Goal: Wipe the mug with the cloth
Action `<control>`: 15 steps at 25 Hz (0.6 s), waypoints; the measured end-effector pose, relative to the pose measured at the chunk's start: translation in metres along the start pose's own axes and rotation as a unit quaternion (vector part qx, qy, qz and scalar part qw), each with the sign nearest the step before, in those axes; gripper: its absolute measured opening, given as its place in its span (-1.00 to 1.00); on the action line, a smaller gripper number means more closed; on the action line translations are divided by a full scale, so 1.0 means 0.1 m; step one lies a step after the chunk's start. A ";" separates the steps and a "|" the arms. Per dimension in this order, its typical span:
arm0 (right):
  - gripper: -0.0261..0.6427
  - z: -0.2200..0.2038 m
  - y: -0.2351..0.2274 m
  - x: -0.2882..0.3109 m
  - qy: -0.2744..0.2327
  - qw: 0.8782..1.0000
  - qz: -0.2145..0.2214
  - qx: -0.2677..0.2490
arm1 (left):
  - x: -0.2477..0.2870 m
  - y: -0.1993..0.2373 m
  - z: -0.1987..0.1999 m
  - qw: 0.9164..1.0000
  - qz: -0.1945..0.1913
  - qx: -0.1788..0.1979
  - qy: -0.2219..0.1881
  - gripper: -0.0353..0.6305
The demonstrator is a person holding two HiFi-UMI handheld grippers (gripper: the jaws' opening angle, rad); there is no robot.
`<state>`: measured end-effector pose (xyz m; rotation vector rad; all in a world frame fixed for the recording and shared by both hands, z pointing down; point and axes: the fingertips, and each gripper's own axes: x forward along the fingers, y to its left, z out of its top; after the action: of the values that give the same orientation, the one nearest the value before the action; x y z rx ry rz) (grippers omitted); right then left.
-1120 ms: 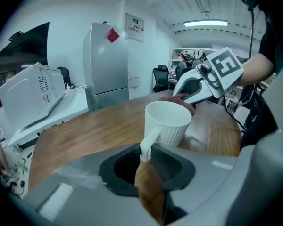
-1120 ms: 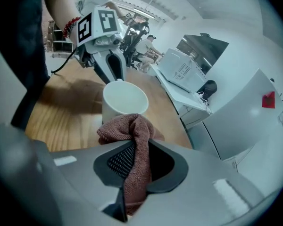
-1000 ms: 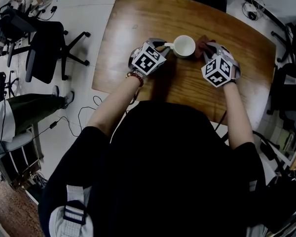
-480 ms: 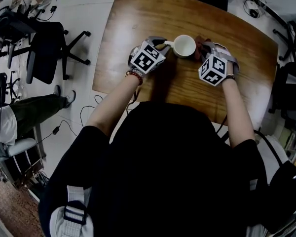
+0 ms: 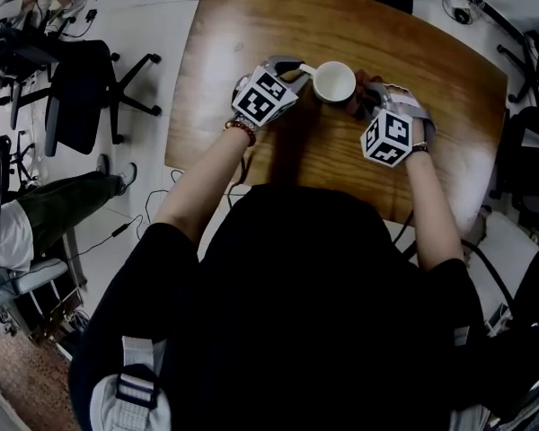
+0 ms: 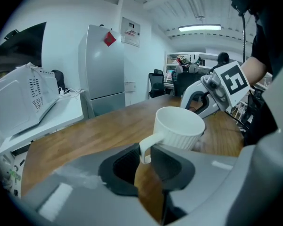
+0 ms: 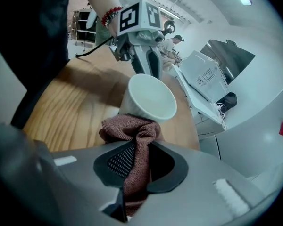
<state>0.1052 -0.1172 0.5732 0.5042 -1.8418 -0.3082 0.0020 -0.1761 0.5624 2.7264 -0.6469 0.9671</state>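
Observation:
A white ribbed mug (image 5: 335,82) is held a little above the wooden table (image 5: 278,34), tilted. My left gripper (image 5: 295,68) is shut on its handle (image 6: 149,147), as the left gripper view shows. My right gripper (image 5: 363,97) is shut on a reddish-brown cloth (image 7: 132,147). The cloth's bunched end (image 5: 357,88) presses against the right side of the mug (image 7: 147,98). In the left gripper view the mug (image 6: 179,128) stands just past the jaws, with the right gripper (image 6: 198,105) behind it.
A black office chair (image 5: 85,83) stands on the floor left of the table. A seated person's leg (image 5: 63,196) is at the far left. A white microwave (image 6: 21,95) and a grey fridge (image 6: 104,67) stand beyond the table. The table's near edge lies close to my arms.
Both grippers and the mug have shifted slightly up the picture. The right gripper has turned and drawn in closer to the mug with the cloth.

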 end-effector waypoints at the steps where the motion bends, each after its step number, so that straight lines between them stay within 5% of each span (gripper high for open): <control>1: -0.73 0.00 0.04 -0.03 -0.003 1.000 0.004 -0.005 | 0.01 -0.02 0.02 1.000 -0.005 0.003 -0.003 -0.69; 8: -0.73 -0.07 0.32 -0.27 -0.036 0.998 0.043 -0.004 | 0.09 -0.26 0.03 0.998 -0.052 0.035 -0.012 -0.70; 15: -0.73 -0.10 -0.17 -0.40 -0.032 0.999 -0.015 -0.004 | 0.13 -0.30 0.06 0.997 -0.060 0.036 -0.014 -0.70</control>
<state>0.1281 -0.1119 0.5353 0.5220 -1.8967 -0.3549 0.0283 -0.1557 0.5650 2.8087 -0.4543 0.9438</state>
